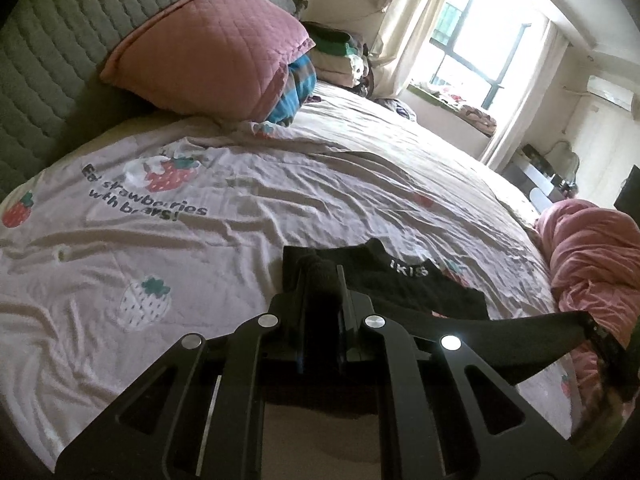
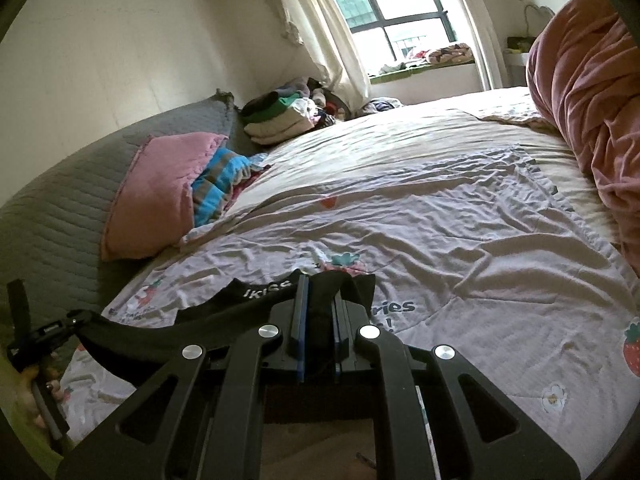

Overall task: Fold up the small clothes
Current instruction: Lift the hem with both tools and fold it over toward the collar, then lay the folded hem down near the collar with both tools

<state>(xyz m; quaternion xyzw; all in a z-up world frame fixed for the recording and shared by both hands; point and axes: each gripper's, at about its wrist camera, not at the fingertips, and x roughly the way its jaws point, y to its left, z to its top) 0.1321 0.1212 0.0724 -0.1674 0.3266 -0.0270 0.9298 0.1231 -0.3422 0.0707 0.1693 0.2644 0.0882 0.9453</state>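
A small black garment (image 1: 404, 280) with white lettering on its band lies partly on the strawberry-print bed sheet (image 1: 200, 184). My left gripper (image 1: 322, 276) is shut on one edge of it, with bunched black cloth between the fingers. My right gripper (image 2: 320, 288) is shut on the other edge of the same garment (image 2: 256, 296). The cloth stretches between the two grippers, just above the sheet. The right gripper also shows at the right edge of the left wrist view (image 1: 600, 332), and the left one at the left edge of the right wrist view (image 2: 44, 332).
A pink quilted pillow (image 1: 208, 44) and a blue striped cloth (image 1: 292, 92) lean on the grey headboard (image 1: 40, 80). A stack of folded clothes (image 2: 280, 116) sits at the far corner. A bunched pink blanket (image 2: 592, 112) lies along the bed's right side.
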